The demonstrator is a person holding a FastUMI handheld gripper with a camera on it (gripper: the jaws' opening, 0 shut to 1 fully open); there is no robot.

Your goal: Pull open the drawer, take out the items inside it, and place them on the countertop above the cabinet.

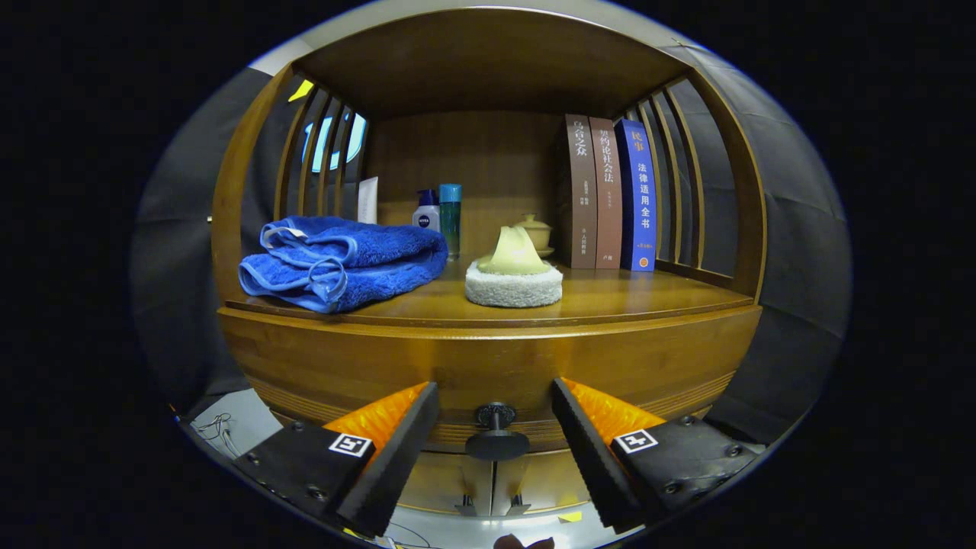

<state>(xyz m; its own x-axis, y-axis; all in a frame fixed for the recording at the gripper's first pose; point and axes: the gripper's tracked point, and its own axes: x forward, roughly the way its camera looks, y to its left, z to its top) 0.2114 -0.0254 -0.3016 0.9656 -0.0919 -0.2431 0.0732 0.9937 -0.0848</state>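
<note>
We see a wooden countertop (610,301) bearing a folded blue towel (343,259), two bottles (440,216), a round sponge (513,284) and three upright books (610,194).

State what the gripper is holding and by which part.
Nothing is held. The gripper is open, its fingers standing either side of the drawer knob without touching it.

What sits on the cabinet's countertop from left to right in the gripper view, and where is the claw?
Blue towel → lotion bottle → teal bottle → yellow-topped sponge → three upright books. The claw is open, its fingers on either side of the drawer knob, not touching it.
</note>
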